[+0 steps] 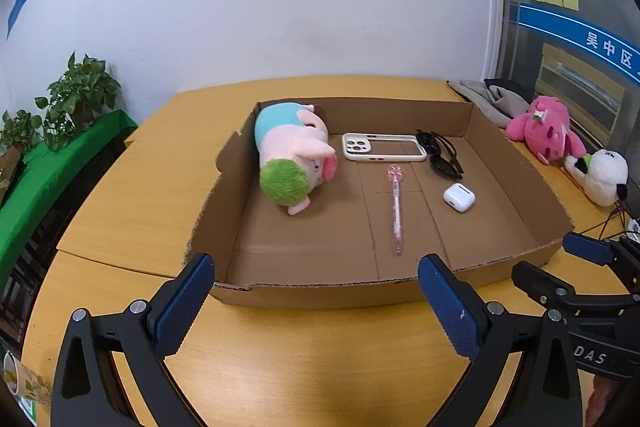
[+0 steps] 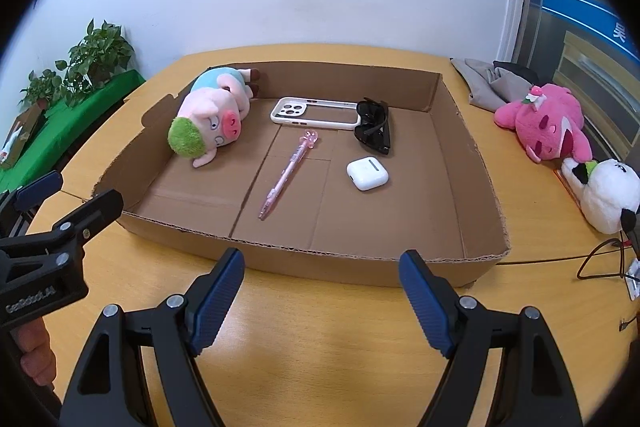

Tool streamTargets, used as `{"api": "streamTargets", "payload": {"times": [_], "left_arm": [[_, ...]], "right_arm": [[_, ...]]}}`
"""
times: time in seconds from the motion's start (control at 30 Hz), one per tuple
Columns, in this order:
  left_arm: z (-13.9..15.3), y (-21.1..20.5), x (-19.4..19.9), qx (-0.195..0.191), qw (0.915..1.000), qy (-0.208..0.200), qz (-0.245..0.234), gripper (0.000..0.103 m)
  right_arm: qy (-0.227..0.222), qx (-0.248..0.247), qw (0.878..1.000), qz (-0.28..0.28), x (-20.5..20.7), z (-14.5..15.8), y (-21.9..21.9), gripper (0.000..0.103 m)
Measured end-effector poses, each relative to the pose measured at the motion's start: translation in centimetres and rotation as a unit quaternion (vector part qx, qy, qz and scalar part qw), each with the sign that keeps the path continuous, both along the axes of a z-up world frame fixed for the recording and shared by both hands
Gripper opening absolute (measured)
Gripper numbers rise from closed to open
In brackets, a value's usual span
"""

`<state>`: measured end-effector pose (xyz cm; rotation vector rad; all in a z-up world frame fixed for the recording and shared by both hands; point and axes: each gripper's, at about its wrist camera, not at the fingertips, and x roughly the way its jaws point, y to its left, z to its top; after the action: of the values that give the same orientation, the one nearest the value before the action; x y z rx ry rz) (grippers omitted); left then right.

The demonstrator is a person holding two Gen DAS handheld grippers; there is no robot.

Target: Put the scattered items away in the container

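Cardboard box (image 2: 448,131) on the desk (image 2: 320,331) already holds the pig plush (image 2: 208,115), phone case (image 2: 312,113), sunglasses (image 2: 374,133), pink pen (image 2: 286,173) and earbud case (image 2: 367,173). To the right of the box, a pink plush (image 2: 544,123) and a panda plush (image 2: 608,193) lie outside it, so the tidying may be nearly finished. Left tongs (image 1: 316,311) and right tongs (image 2: 322,297) hover near the box's front wall, both spread wide, gripping and touching nothing.

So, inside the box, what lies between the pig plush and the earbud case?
The pink pen lies between pig plush and earbud case, clearest in the right wrist view.
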<state>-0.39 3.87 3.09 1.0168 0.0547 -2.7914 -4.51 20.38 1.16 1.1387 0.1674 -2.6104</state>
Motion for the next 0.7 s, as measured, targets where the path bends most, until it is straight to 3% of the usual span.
{"api": "streamTargets", "payload": {"times": [0.7], "left_arm": [[-0.7, 1.5, -0.5, 0.003, 0.9998, -0.017, -0.003, 0.103]], "right_arm": [[-0.001, -0.014, 1.000, -0.011, -0.4, -0.3, 1.4, 0.079]]}}
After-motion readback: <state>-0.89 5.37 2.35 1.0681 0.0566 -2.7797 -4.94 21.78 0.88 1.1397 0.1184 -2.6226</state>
